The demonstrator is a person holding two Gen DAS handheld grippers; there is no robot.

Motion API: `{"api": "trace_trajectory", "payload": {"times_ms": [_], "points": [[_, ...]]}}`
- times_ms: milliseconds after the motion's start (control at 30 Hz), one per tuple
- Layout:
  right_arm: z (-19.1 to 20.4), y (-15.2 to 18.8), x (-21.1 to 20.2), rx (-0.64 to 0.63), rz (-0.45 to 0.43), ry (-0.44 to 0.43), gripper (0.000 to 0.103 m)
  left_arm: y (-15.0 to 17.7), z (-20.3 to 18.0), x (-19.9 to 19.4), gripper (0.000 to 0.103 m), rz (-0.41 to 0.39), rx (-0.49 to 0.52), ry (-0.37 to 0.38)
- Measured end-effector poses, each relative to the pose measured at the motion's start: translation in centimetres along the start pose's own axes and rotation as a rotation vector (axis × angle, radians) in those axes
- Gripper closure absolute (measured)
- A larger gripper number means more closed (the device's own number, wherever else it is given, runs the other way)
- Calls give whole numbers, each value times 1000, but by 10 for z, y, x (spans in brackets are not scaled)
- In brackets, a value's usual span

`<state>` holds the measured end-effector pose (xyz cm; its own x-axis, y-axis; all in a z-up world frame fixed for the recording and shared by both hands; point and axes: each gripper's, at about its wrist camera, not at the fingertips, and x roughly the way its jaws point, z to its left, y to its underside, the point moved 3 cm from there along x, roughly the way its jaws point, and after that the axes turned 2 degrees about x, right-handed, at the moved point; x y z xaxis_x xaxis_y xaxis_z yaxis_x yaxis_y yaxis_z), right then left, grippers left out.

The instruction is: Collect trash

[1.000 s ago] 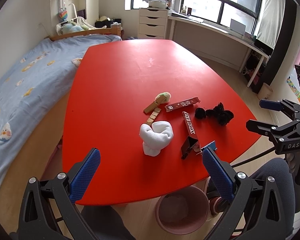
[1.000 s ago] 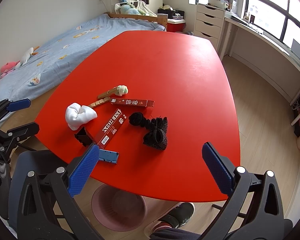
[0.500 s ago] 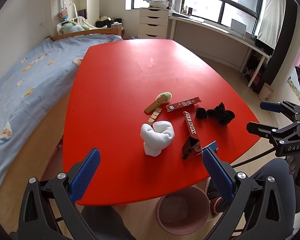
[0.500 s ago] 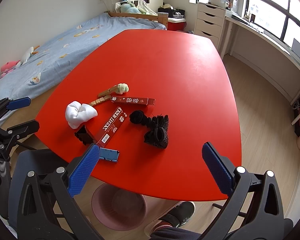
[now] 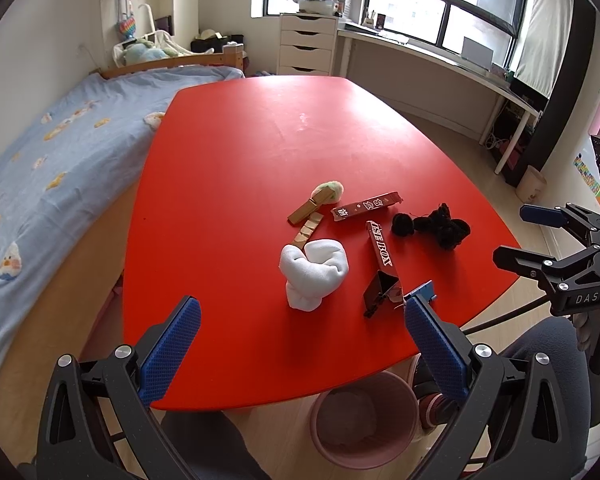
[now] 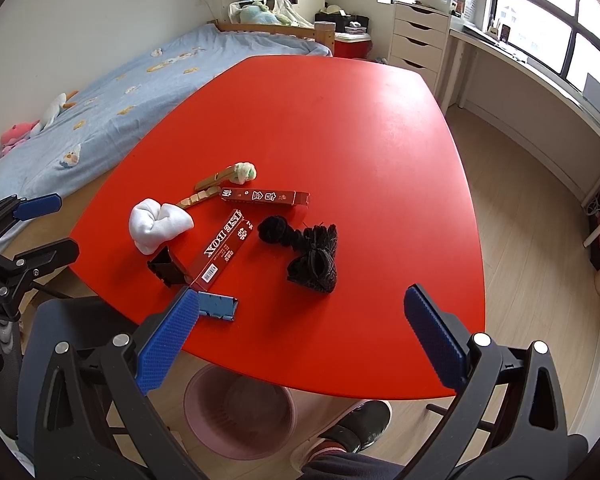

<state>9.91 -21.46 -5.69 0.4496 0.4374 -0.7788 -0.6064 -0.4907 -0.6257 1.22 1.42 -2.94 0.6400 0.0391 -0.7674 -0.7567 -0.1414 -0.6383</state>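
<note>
Both the left gripper and right gripper hang spread and empty; the long brown box lies at the right's eleven o'clock, nearer it, axis toward one o'clock.

Very little differs from the earlier pictures. In the left wrist view the white cloth bundle, the long red box and the black tangle of cord sit a touch further right and lower in the frame than a second ago, and the right gripper at the right edge has shifted slightly downward. In the right wrist view the same cluster on the red surface has crept a little upward in the frame, as has the left gripper at the left edge.
</note>
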Motion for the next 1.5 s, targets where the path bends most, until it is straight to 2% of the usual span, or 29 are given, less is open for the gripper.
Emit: {"api": "trace_trajectory", "payload": {"times_ms": [400,500,767,1000,1033,1067,1167,1233,1300,1367,1500], "points": [[-3,-11,17,-11,49,-6,3,-15,2,24,5,49,1,28],[-8,-24,27,-6,83,-12,3,-20,3,36,5,78,2,41],[-16,-29,61,-7,168,-13,3,-20,9,74,5,185,3,63],[-18,-28,79,3,200,-25,3,-18,6,92,5,218,5,61],[-18,-27,81,3,202,-27,6,-18,5,92,5,217,4,62],[-18,-27,82,2,206,-27,14,-18,5,92,6,213,4,64],[-18,-26,87,5,216,-34,26,-19,2,92,8,195,11,67],[-17,-25,89,6,215,-33,38,-19,1,92,23,192,15,72],[-18,-24,89,7,218,-37,48,-19,2,92,43,197,13,81],[-18,-23,88,1,218,-43,65,-18,1,93,56,199,14,83],[-18,-23,86,8,202,-40,69,-19,4,90,62,189,13,91]]}}
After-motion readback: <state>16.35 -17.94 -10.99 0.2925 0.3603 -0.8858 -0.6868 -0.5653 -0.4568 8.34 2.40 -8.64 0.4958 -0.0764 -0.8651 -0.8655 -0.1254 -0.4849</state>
